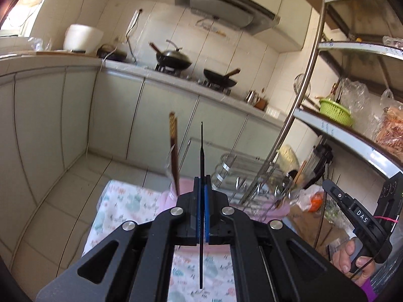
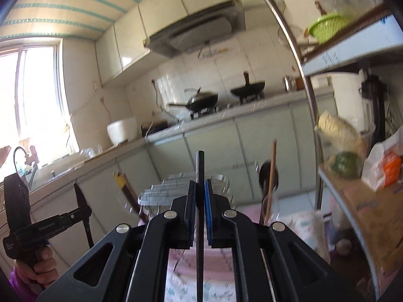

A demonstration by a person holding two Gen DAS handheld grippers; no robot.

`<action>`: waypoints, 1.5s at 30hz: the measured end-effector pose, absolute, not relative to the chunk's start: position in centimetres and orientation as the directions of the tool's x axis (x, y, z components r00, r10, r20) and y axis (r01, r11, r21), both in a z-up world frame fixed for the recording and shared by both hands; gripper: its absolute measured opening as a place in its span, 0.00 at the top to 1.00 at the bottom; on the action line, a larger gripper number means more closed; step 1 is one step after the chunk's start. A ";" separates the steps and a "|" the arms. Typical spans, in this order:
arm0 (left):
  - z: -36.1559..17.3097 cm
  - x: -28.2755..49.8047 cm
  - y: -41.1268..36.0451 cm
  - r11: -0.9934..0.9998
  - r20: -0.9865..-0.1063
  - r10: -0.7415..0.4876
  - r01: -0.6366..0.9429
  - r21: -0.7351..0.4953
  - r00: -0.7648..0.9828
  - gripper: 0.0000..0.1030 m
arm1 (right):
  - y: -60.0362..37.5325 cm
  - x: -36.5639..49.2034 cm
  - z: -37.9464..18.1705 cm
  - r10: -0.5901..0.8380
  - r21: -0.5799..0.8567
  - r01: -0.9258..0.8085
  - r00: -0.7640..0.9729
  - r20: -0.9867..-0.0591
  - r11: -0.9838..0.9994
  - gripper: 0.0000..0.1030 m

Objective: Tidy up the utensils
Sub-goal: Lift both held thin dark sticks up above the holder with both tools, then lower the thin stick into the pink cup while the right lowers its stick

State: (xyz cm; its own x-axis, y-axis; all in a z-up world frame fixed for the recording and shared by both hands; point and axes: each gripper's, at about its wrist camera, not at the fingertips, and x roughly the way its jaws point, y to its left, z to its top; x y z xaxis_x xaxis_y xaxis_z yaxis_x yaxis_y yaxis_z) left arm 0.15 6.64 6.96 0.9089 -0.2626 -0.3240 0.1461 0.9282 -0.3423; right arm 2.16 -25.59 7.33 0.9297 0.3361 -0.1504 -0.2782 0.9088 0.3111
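Observation:
My left gripper (image 1: 201,185) is shut on a thin black chopstick (image 1: 201,148) that stands upright between the blue pads and tapers to a point at the top. My right gripper (image 2: 200,187) is shut on a thicker black stick (image 2: 200,168), also upright. Both are raised above the cloth-covered table (image 1: 121,201). A glass (image 1: 172,176) with brown chopsticks (image 1: 173,136) stands just left of the left gripper. Another glass (image 2: 270,206) holds a wooden stick (image 2: 272,171) and a dark spoon. Each view shows the other gripper at its edge, the right gripper (image 1: 327,188) and the left gripper (image 2: 81,198), each held by a hand.
A clear ribbed rack (image 1: 241,173) (image 2: 173,188) stands on the pink cloth between the glasses. A metal shelf unit (image 1: 335,130) with a green basket (image 1: 336,112) and bags rises on the right. Counter, woks (image 1: 173,58) and range hood lie beyond.

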 end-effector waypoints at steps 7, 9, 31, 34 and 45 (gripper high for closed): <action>9.2 1.2 5.0 0.942 -0.200 -0.226 0.162 -0.292 0.953 0.99 | -27.3 2.6 10.0 0.232 0.291 -0.226 0.973 0.012 0.930 0.94; 9.5 1.6 4.8 0.947 -0.163 -0.207 0.156 -0.281 0.965 0.99 | -27.8 3.3 10.2 0.207 0.292 -0.212 0.977 0.050 0.933 0.94; 7.9 7.2 4.0 0.959 -0.053 -0.094 0.076 -0.274 0.994 0.99 | -28.2 9.9 6.7 0.127 0.240 -0.152 0.985 0.117 0.959 0.94; 7.8 7.6 4.1 0.959 -0.055 -0.094 0.075 -0.272 0.994 0.99 | -28.0 10.4 6.3 0.134 0.239 -0.158 0.985 0.113 0.958 0.94; 7.2 8.5 4.2 0.958 -0.044 -0.118 0.102 -0.270 0.992 0.99 | -27.7 10.7 3.6 0.147 0.253 -0.156 0.988 0.053 0.955 0.94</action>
